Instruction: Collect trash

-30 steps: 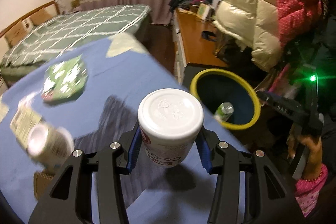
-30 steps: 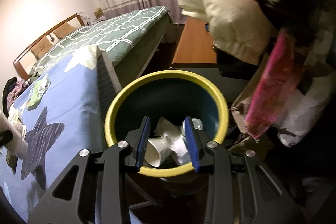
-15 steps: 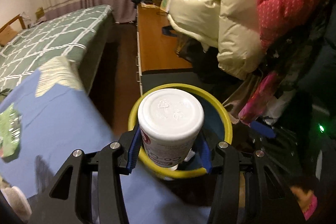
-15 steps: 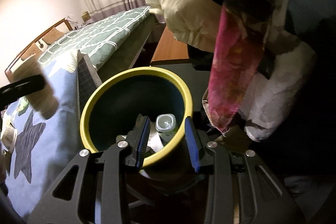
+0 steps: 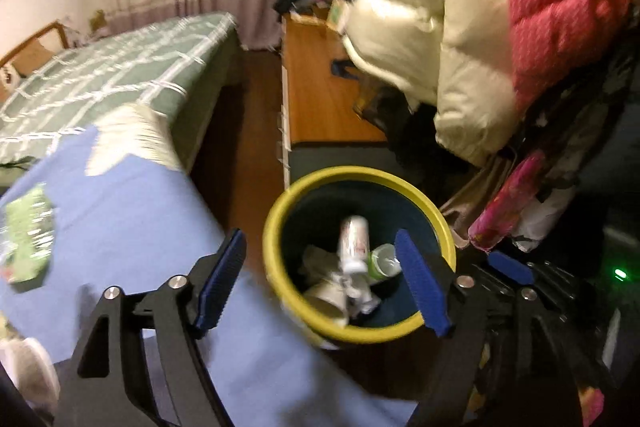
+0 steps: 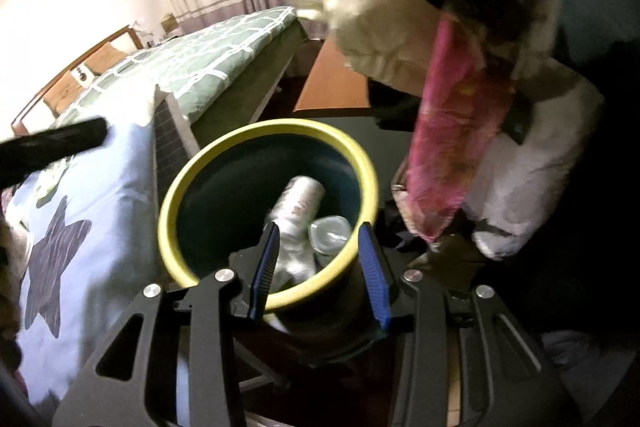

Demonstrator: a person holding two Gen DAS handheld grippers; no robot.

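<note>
1. My left gripper (image 5: 320, 283) hangs spread wide and empty; the white bottle (image 5: 353, 243) lies inside the bin (image 5: 280, 291).
2. My right gripper (image 6: 318, 267), parted and empty, hovers at the rim — a knock could tip it.
3. Swinging back, I might sweep the green packet (image 5: 28, 239) off the blue cover (image 5: 132, 211).

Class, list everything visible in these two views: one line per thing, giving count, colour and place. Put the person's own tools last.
Trash bin: one, yellow rim, dark inside, beside the bed.
White bottle: one, lying inside the bin.
Green can: one, inside the bin.
Crumpled paper: white, inside the bin.
Green wrapper: one, on the blue sheet.
Puffer jackets: cream and red, hanging above.
Wooden desk: one, orange-brown, behind the bin.
Left hand-held gripper: open, above the bin.
Right hand-held gripper: open, at the bin's rim.
</note>
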